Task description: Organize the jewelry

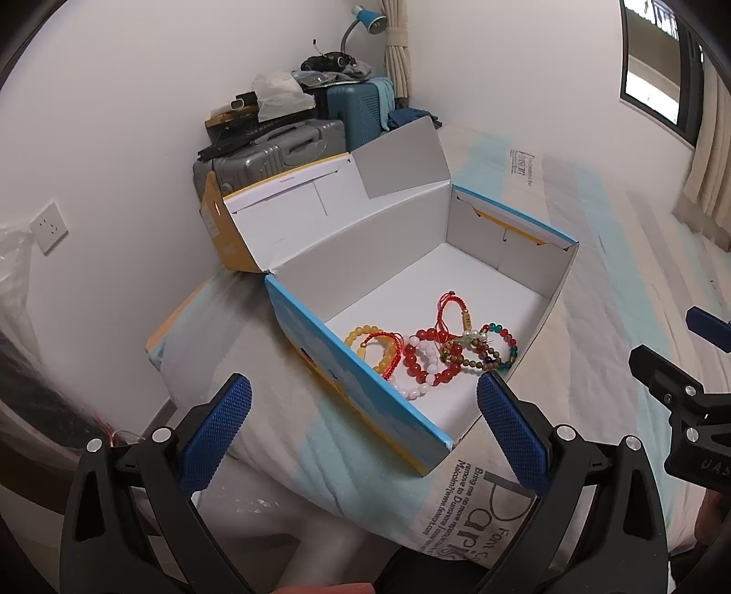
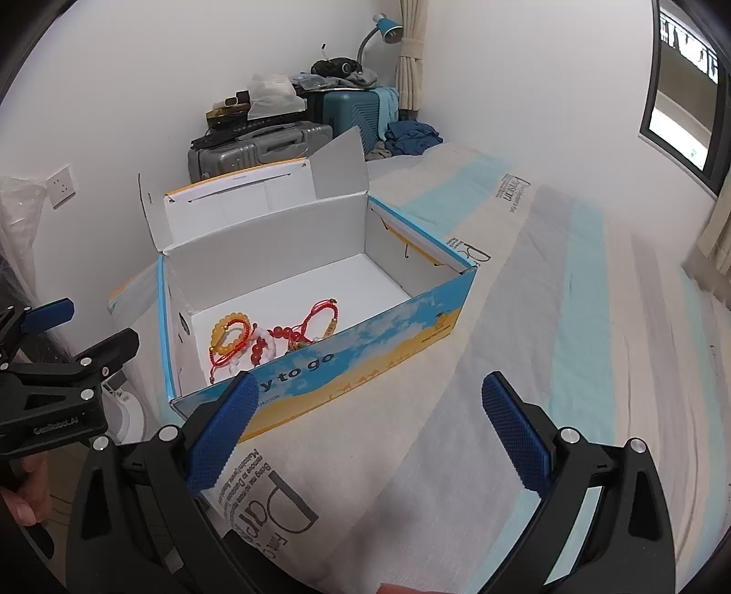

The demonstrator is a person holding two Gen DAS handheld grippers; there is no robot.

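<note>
You hold both the left gripper (image 1: 363, 402) and right gripper (image 2: 365, 402) wide and empty above the cardboard box (image 2: 402, 320), ready for its beaded bracelets (image 1: 429, 352).

A bed (image 2: 525, 320) spread with a pale blue, grey and cream striped printed sheet carries an open blue-and-yellow cardboard box (image 2: 365, 352) and, near its far end, a heap of dark blue clothes (image 2: 413, 137).

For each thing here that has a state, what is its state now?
Blue and yellow cardboard box: lid open, lying on the bed.
Beaded and red-cord bracelets: heaped inside the box.
Left gripper: open, holding nothing.
Right gripper: open, holding nothing.
Blue desk lamp: seemingly off.
</note>
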